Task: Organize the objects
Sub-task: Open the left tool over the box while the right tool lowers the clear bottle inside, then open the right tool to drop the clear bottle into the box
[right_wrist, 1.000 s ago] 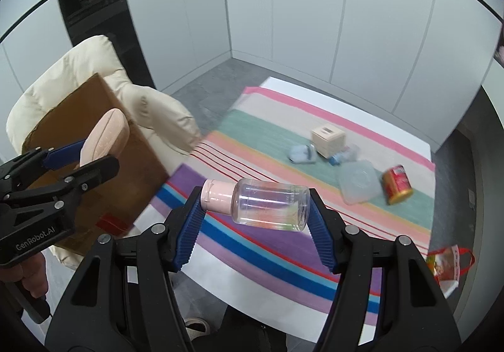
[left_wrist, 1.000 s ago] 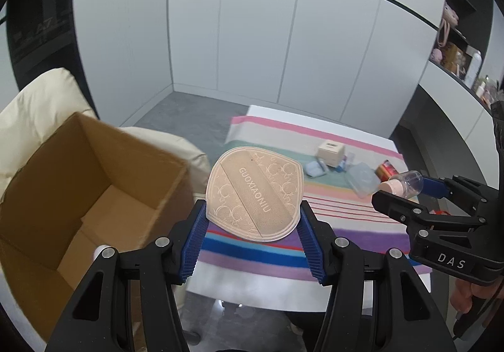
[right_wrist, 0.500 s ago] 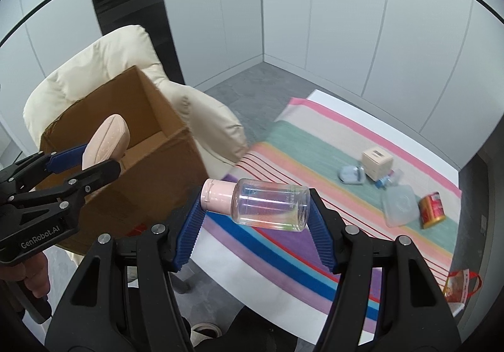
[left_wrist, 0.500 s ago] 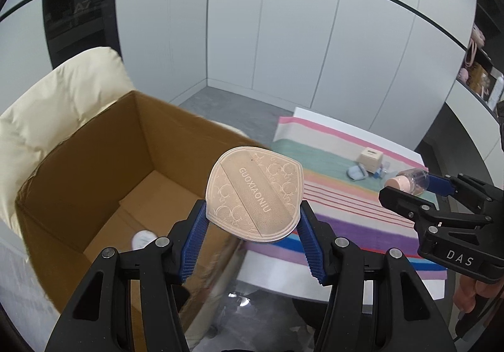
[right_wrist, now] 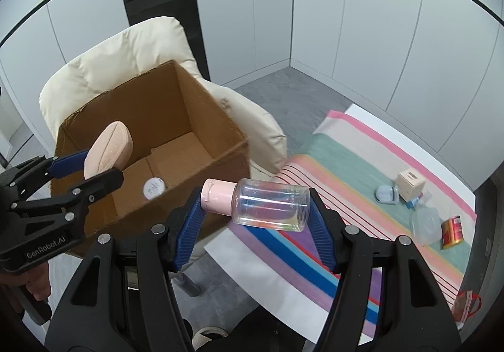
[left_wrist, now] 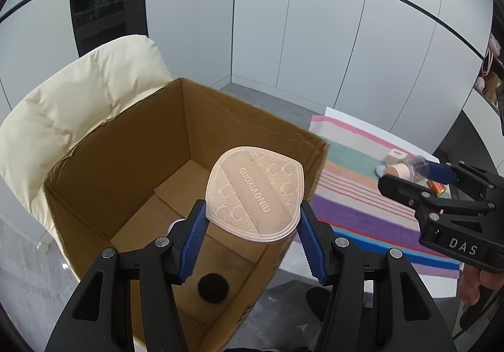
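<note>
Fingers clamped on both sides! Left gripper (left_wrist: 252, 219) pinches the peach powder puff (left_wrist: 254, 191) by its edges, right over the open cardboard box (left_wrist: 132, 144). It looks soft and featherlight, so an edge grip suits it. Right gripper (right_wrist: 255, 210) squeezes the clear bottle (right_wrist: 271, 208) end to end, beside the box: rigid, probably slick plastic, likely to roll once dropped.

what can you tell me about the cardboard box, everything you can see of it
The box is plain brown corrugated cardboard, open at the top, with bare inner walls and folded bottom flaps showing a seam. It sits on a cream padded chair, beside the table with the striped cloth. On its floor lie a small white round lid and a black round thing. The left gripper holds a puff over its opening.
</note>
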Demonstrator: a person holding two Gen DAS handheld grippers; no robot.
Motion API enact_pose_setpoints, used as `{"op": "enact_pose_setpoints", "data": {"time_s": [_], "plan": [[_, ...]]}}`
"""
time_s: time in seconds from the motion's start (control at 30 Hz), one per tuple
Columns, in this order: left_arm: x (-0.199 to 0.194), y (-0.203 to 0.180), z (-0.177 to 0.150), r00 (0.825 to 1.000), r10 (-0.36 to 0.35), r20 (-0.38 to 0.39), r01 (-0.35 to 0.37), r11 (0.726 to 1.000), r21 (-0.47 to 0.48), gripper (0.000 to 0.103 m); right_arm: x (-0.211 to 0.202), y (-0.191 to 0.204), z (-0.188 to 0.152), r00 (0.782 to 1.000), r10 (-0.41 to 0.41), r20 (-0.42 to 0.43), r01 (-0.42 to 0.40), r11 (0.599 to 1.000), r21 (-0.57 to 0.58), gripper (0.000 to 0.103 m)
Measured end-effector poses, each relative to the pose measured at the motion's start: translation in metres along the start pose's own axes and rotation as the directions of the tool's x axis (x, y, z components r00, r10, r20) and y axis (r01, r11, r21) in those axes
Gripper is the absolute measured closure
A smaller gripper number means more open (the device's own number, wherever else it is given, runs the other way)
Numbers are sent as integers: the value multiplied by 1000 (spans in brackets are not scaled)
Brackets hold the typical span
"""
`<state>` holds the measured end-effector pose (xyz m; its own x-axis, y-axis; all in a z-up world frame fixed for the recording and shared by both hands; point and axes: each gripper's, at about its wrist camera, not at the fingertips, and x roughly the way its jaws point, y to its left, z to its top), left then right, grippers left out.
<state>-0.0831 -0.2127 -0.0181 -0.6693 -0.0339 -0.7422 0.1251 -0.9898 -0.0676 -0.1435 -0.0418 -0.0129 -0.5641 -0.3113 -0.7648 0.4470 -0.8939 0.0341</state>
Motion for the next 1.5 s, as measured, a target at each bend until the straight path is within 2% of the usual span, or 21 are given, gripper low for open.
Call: {"op": "enact_pose_setpoints", "data": {"time_s": [0.4, 0.53, 0.7, 0.8, 0.97, 1.5], "plan": [[-5, 27, -13, 1000, 18, -25, -18, 1000, -6, 42, 8, 41, 13, 999, 29, 19, -28, 998, -50, 38], [-16, 27, -15, 1000, 26, 9, -26, 1000, 10, 37, 9, 51, 16, 999, 44, 24, -42, 997, -64, 38], [-33, 38, -17, 997, 38, 66, -35, 998, -43, 4, 8, 63, 21, 998, 59, 36, -56, 996, -75, 38], [-38, 50, -17, 996, 47, 81, -39, 995, -90, 4, 10, 68, 24, 997, 66, 35, -64, 995, -79, 38], [-46, 65, -19, 991, 94, 94, -84, 990, -111, 4, 14, 82, 25, 996, 83, 27, -80, 993, -91, 38], [-65, 118, -36, 980, 182, 77, -162, 965, -207, 3, 33, 143, 23, 990, 141, -14, -141, 973, -185, 37]]}}
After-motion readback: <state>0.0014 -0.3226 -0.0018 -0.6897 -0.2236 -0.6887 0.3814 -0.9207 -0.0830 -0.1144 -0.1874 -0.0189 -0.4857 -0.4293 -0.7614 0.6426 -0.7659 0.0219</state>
